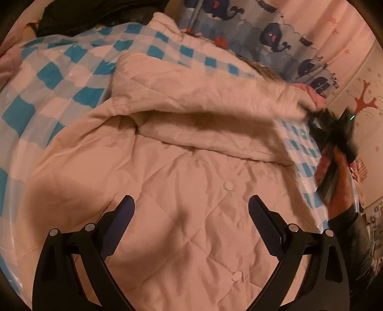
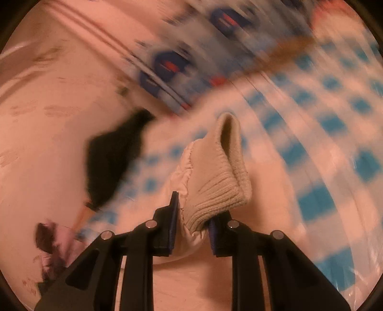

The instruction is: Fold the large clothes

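A large cream quilted jacket (image 1: pixel 182 191) with snap buttons lies on a blue-and-white checked cover (image 1: pixel 55 79). My left gripper (image 1: pixel 191 208) is open and empty just above the jacket's front. One sleeve (image 1: pixel 205 95) stretches across to the right, where my right gripper (image 1: pixel 335 129) holds its end. In the right wrist view my right gripper (image 2: pixel 194 210) is shut on the sleeve's ribbed knit cuff (image 2: pixel 215 177), lifted above the cover. That view is motion-blurred.
A dark garment (image 1: pixel 95 14) lies at the far edge of the bed. A whale-print fabric (image 1: pixel 275 36) and a pink wall (image 1: pixel 354 79) stand behind. The person's hand (image 1: pixel 340 181) is at the right edge.
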The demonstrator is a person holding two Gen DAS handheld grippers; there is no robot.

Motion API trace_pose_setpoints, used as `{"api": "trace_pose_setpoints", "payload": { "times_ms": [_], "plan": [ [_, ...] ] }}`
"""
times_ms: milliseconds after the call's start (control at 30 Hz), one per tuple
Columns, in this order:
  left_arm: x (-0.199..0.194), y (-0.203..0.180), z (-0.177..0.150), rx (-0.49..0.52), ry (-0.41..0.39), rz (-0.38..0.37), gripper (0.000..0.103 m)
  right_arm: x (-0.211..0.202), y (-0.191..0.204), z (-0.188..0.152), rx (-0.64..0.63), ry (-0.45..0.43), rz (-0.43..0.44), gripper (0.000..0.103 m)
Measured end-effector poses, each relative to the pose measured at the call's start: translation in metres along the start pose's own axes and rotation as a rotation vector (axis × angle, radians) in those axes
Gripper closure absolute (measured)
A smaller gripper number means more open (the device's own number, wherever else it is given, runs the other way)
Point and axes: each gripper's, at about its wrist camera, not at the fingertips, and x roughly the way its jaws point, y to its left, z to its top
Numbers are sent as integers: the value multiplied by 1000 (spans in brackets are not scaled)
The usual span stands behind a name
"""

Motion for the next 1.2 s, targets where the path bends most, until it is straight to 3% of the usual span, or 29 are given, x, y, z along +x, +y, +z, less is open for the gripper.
{"api": "trace_pose_setpoints", "payload": {
  "times_ms": [67,100,167,200,267,400,467,533,633,733,867,933,1000,1100,1200],
  "plan": [
    [3,4,0,-13,9,12,11,32,-39,-20,71,144,-84,79],
    [4,6,1,-17,13,18,11,41,-53,-28,111,188,-77,79],
    [5,12,1,-29,20,45,11,38,-64,-29,159,199,-39,76],
    [5,15,1,-35,20,52,11,33,-61,-27,153,197,-48,69],
    [2,24,3,-61,13,65,11,13,-50,-22,134,140,-74,57],
    [-11,42,10,-114,-26,85,11,-37,-26,-13,53,-90,-88,37],
    [-18,51,13,-139,-50,108,11,-35,-15,-10,-10,-101,-81,35],
    [-23,59,15,-165,-65,120,11,-17,-11,-12,-55,-46,-90,35],
    [-28,74,17,-194,-82,158,11,43,-28,-28,-93,190,-213,33],
    [-31,87,17,-216,-81,178,11,45,-35,-26,-70,212,-213,33],
    [-43,100,18,-246,-93,178,11,2,-32,-16,-12,222,-141,33],
    [-54,104,18,-246,-111,175,11,-33,-31,-22,-39,213,-131,25],
    [-64,107,16,-237,-128,209,11,-71,-37,-36,-39,224,-113,19],
    [-75,107,11,-186,-124,281,11,-128,-56,-72,16,265,-99,19],
    [-93,107,-5,-165,-124,292,11,-173,-75,-113,86,338,-62,19]
  ]
}}
